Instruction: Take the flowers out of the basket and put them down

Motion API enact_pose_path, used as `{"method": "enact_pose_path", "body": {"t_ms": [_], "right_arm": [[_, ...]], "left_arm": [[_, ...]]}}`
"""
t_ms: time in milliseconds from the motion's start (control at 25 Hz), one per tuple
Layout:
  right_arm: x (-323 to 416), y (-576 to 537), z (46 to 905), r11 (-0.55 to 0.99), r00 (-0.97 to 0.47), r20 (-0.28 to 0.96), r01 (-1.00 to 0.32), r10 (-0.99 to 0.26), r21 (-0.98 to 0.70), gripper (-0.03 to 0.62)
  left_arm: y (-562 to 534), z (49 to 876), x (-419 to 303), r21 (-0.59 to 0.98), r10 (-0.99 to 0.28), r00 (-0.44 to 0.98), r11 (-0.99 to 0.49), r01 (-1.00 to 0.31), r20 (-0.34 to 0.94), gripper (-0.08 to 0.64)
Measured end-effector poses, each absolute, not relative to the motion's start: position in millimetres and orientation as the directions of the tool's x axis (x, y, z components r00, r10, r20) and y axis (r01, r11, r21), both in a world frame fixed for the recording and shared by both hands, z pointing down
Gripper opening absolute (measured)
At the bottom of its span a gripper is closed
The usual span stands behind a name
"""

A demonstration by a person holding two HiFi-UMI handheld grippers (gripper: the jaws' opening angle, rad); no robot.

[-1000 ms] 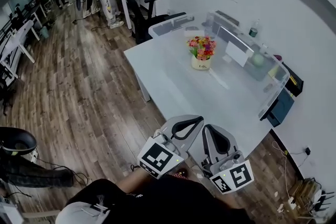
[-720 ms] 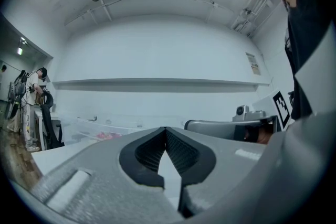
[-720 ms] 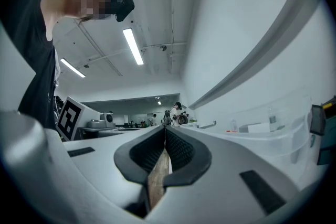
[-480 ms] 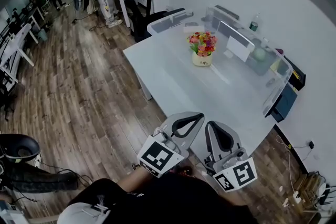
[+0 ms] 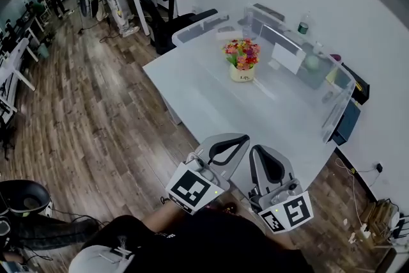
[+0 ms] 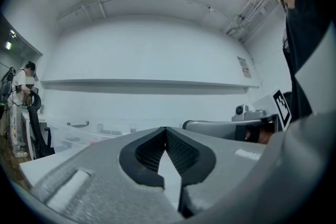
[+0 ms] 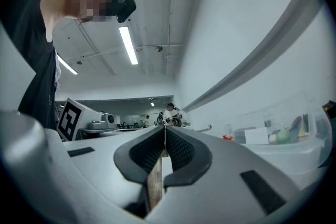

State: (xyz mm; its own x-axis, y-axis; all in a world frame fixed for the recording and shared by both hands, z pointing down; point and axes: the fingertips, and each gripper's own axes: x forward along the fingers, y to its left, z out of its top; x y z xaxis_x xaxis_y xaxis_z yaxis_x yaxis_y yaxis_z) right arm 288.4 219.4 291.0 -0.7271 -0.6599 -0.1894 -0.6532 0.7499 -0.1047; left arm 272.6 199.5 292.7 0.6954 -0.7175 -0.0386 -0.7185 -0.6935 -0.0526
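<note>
Approach step I'd say, nothing grabbed yet. The pink, orange and yellow flowers [image 5: 242, 52] sit in their small cream basket [image 5: 242, 75] far out on the pale grey table [image 5: 204, 99], well apart from the left gripper [image 5: 241, 139] and right gripper [image 5: 259, 151] at the near edge. Both have jaws pressed together, empty. Next: reach far, spread jaws. Only the head view shows that gap; the gripper views show the closed jaws.

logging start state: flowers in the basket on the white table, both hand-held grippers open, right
No, both are shut: the left hand-held gripper and right hand-held gripper have jaws together, as their gripper views show. The flowers sit in the basket on the white table.
</note>
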Motion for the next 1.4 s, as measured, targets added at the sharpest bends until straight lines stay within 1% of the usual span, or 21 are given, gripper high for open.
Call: {"method": "enact_pose_path", "body": {"t_ms": [560,920,1400], "right_arm": [[255,188,284,0.726,-0.702,-0.189,-0.677,-0.687,-0.124,0.015],[241,157,284,0.679,-0.658,-0.176,-0.727,-0.732,-0.106,0.015],[206,117,282,0.639,-0.619,-0.167,-0.761,-0.767,-0.115,0.015]], "left_arm": [[167,283,248,-0.058,-0.667,0.744,-0.742,-0.668,-0.036,0.002],[137,282,236,-0.06,-0.624,0.781,-0.779,-0.624,-0.026,0.002],[97,281,202,-0.077,-0.582,0.813,-0.809,-0.582,-0.029,0.002]]}}
